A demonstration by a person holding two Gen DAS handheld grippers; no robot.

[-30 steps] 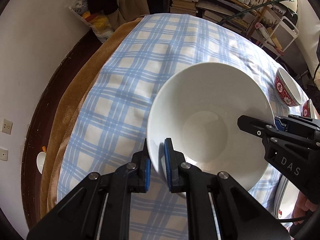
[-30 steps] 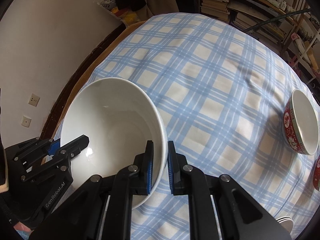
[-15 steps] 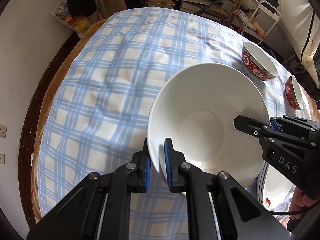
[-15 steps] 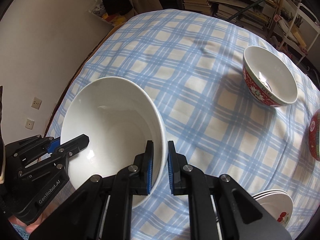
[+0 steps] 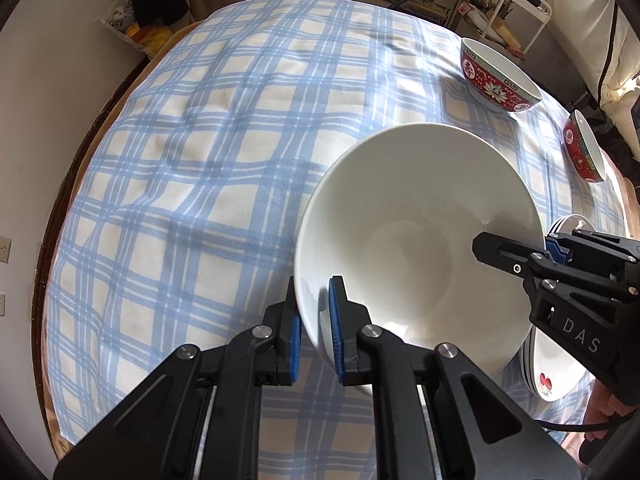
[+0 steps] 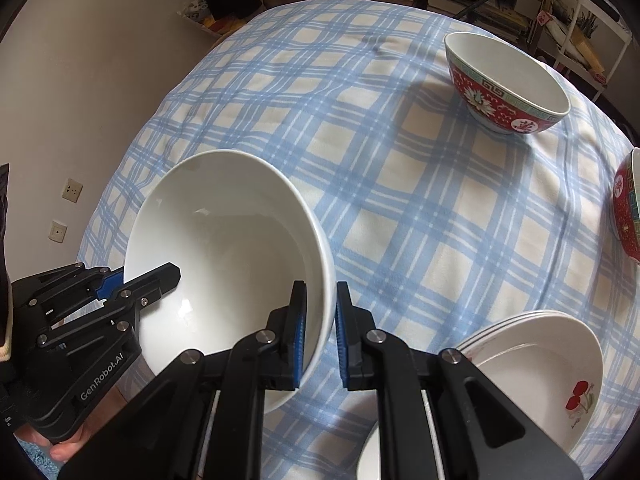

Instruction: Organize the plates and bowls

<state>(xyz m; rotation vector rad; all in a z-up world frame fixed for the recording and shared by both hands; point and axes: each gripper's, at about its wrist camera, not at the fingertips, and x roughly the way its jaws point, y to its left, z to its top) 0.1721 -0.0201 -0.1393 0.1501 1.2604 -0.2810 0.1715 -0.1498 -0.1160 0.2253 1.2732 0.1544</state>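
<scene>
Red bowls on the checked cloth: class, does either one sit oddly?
Yes. The red bowl at the cloth's right edge lies tipped on its side, its mouth facing sideways, while the other red bowl stands upright.

Right gripper point(image 5: 558, 249) body: you can read "DAS" in pale letters on its black side, in your left wrist view.
Left gripper point(image 6: 114, 284) body: you can read "GenRobot.AI" in white along its black side, in your right wrist view.
Red bowl point(image 6: 506, 82): you see a white Chinese character in a round medallion on its outer wall; which character it is cannot be made out.
Second red bowl point(image 6: 628, 210): you see a similar white character, too warped to read.
</scene>
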